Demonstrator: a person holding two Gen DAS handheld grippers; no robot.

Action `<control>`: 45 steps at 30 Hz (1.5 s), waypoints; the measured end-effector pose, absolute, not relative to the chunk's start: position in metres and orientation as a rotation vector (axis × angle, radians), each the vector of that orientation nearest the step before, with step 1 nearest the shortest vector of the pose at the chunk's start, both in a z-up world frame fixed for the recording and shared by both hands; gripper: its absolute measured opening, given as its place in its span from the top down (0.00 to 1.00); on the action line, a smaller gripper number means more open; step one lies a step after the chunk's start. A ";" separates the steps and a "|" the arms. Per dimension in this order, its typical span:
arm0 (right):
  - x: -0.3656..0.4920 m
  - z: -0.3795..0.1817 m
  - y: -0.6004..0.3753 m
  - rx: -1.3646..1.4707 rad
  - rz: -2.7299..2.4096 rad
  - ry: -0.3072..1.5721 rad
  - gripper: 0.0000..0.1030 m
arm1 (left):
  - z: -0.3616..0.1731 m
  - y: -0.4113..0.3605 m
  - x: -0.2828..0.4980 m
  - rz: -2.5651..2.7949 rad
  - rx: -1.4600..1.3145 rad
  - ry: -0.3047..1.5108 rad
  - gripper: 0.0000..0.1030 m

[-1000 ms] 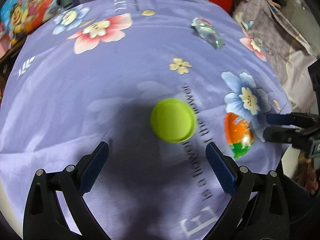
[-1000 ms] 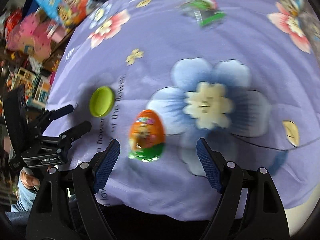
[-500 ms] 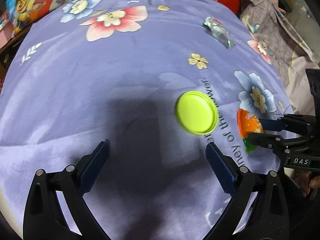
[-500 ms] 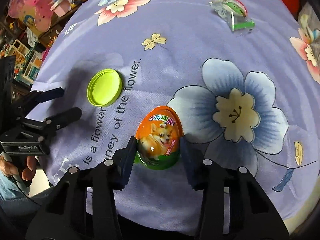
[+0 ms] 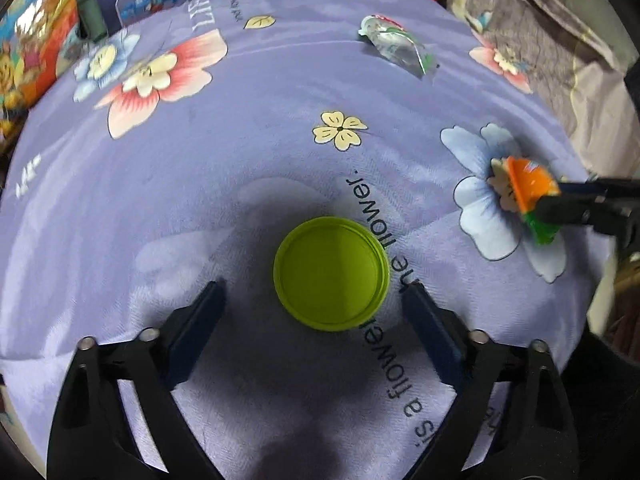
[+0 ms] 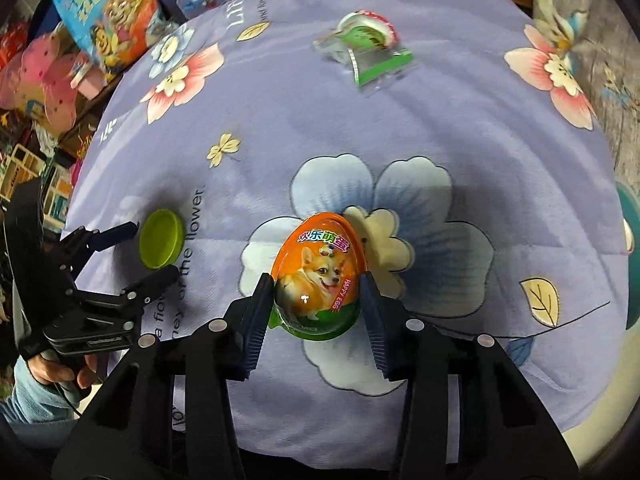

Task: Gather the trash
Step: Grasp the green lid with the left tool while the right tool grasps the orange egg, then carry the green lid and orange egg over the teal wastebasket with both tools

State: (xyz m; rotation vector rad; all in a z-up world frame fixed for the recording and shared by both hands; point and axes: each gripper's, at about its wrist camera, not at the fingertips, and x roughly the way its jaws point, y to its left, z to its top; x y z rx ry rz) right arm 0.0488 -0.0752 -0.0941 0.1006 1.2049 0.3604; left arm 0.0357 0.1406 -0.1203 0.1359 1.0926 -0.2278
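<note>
A lime green lid (image 5: 331, 273) lies flat on the purple flowered cloth (image 5: 224, 152), just ahead of my open left gripper (image 5: 314, 298), between its fingers. It also shows in the right wrist view (image 6: 161, 238). My right gripper (image 6: 318, 294) is shut on an orange and green egg-shaped package (image 6: 318, 276) with a corgi picture, held slightly above the cloth. The egg also shows at the right in the left wrist view (image 5: 530, 196). A clear and green wrapper (image 5: 394, 42) lies at the far side of the cloth, also in the right wrist view (image 6: 366, 46).
Colourful toy boxes (image 6: 108, 12) stand beyond the cloth's far left edge. A grey flowered fabric (image 5: 560, 52) lies off the cloth's right side. The cloth's near edge drops off just under my grippers.
My right gripper has closed on the egg package and lifted it a little. My left gripper has moved in so that the green lid sits between its fingers.
</note>
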 end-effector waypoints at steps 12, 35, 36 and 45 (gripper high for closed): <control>0.055 -0.086 -0.105 0.171 0.339 1.160 0.59 | -0.102 0.136 0.051 -0.244 0.035 1.097 0.45; 0.057 -0.039 -0.283 0.380 0.130 0.946 0.59 | -0.027 -0.031 0.091 -0.484 0.156 0.984 0.45; 0.056 -0.038 -0.291 0.387 0.119 0.937 0.59 | -0.025 -0.041 0.092 -0.494 0.167 0.980 0.45; 0.045 -0.032 -0.373 0.463 0.042 0.860 0.59 | -0.014 -0.124 0.103 -0.569 0.256 0.964 0.45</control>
